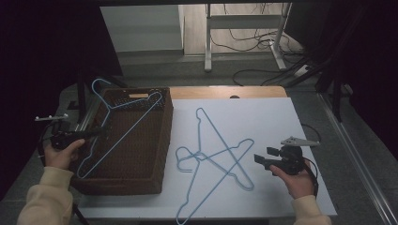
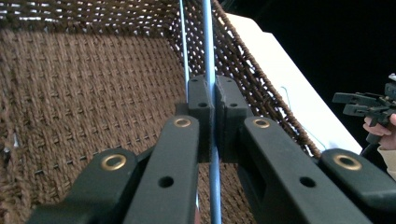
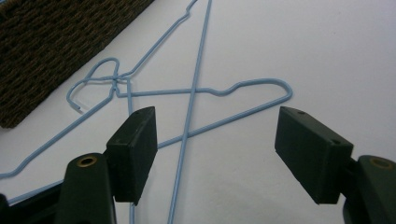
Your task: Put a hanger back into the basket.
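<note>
the work in hand looks like moving blue wire hangers from the table into the brown woven basket [image 1: 141, 180], and it seems about a third done. the left gripper [image 1: 104, 131] has its jaws clamped together on the wire of one blue hanger [image 1: 123, 123], which hangs over the basket, its hook past the rim toward 11 o'clock and its long bar slanting down toward 7 o'clock; in the left gripper view the wire [image 2: 208, 42] runs straight up between the closed jaws above the weave. it is not yet let go. two more hangers [image 1: 220, 157] lie crossed on the white table [image 1: 281, 122], at 3 o'clock from the basket. the right gripper [image 1: 261, 161] hovers at 3 o'clock of them, jaws wide apart and holding nothing; the right gripper view looks down on the crossed wires [image 3: 191, 93].
</note>
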### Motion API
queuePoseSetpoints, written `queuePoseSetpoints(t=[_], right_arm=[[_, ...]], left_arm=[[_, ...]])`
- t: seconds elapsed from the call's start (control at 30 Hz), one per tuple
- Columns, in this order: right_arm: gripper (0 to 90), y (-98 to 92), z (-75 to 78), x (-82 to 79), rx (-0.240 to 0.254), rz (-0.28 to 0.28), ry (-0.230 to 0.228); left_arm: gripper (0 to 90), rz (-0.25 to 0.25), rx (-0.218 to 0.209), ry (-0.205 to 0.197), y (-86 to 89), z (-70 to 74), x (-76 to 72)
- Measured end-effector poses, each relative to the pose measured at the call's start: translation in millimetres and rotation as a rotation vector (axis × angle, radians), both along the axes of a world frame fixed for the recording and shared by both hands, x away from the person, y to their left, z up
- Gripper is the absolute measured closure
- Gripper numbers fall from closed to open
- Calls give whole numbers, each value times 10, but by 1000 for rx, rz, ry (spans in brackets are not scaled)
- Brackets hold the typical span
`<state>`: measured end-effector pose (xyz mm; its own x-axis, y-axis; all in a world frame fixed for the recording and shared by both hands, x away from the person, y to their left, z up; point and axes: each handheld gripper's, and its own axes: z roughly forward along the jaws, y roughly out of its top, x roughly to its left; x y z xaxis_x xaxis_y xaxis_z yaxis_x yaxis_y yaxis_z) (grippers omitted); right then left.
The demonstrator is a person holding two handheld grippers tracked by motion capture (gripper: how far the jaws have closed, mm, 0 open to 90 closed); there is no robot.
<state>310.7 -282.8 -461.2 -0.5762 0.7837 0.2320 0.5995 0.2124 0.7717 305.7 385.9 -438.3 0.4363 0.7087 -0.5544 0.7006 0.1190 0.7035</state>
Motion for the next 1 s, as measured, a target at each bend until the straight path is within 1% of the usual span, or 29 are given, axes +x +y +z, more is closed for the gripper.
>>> queuePoseSetpoints(t=[0.03, 0.2, 0.27, 0.3, 0.33, 0.37, 0.4, 0.43, 0.47, 0.5, 0.53, 0.57, 0.6, 0.63, 0.67, 0.7, 0.73, 0.8, 0.83, 0.87, 0.9, 0.93, 0.97, 1.0], right_arm=[[303, -1, 0, 0, 0, 0, 0], [303, 3, -1, 1, 1, 1, 0], [303, 3, -1, 1, 0, 0, 1], [303, 2, -1, 1, 0, 0, 1], [303, 2, -1, 0, 0, -1, 1], [303, -1, 0, 0, 0, 0, 1], [303, -1, 1, -1, 0, 1, 1], [303, -2, 2, -2, 0, 1, 0], [303, -4, 3, -3, -1, 1, 0], [303, -4, 3, -3, -1, 1, 0], [303, -6, 3, -4, 0, 1, 0], [303, -8, 2, -2, 0, 0, 0], [303, -7, 1, -2, 0, 0, 1], [303, -5, 1, -2, 0, 1, 1], [303, -5, 1, -2, 0, 1, 1], [303, -1, 1, -3, -1, 1, 1], [302, 7, 2, -3, -2, 4, -1], [302, 14, 3, -3, -2, 5, -2], [302, 15, 3, -3, 0, 5, -1], [302, 15, 3, -3, 0, 5, -1], [302, 16, 3, -2, 0, 5, -1], [302, 13, 2, 0, 0, 5, -1], [302, 13, 2, 0, 0, 5, -1], [301, 11, 3, -1, -1, 5, -2]], left_arm=[[868, -9, 12, 10, -4, -31, 13], [867, -20, 22, 20, -39, -67, 36], [867, -26, 32, 29, -62, -85, 62], [867, -18, 40, 50, -66, -97, 78], [865, 2, 69, 85, -68, -112, 97], [844, 42, 113, 96, -77, -129, 109], [714, 55, 126, 104, -77, -136, 117], [618, 55, 126, 104, -77, -136, 117], [600, 63, 135, 109, -77, -140, 118], [600, 64, 137, 100, -82, -129, 106], [566, 69, 139, 88, -93, -110, 90], [453, 77, 147, 75, -110, -83, 73], [411, 82, 163, 48, -149, -27, 38], [403, 82, 163, 48, -149, -27, 38], [403, 74, 162, 24, -186, 15, 7], [387, 60, 164, 7, -218, 51, -17], [353, 37, 168, -21, -290, 112, -63], [331, 3, 170, -52, -384, 171, -113], [324, -16, 179, -68, -449, 203, -140], [316, -16, 179, -68, -449, 203, -140], [316, -30, 183, -76, -504, 224, -159], [303, -53, 187, -90, -594, 259, -191], [302, -53, 187, -90, -594, 259, -191], [299, -76, 180, -105, -699, 288, -226]])
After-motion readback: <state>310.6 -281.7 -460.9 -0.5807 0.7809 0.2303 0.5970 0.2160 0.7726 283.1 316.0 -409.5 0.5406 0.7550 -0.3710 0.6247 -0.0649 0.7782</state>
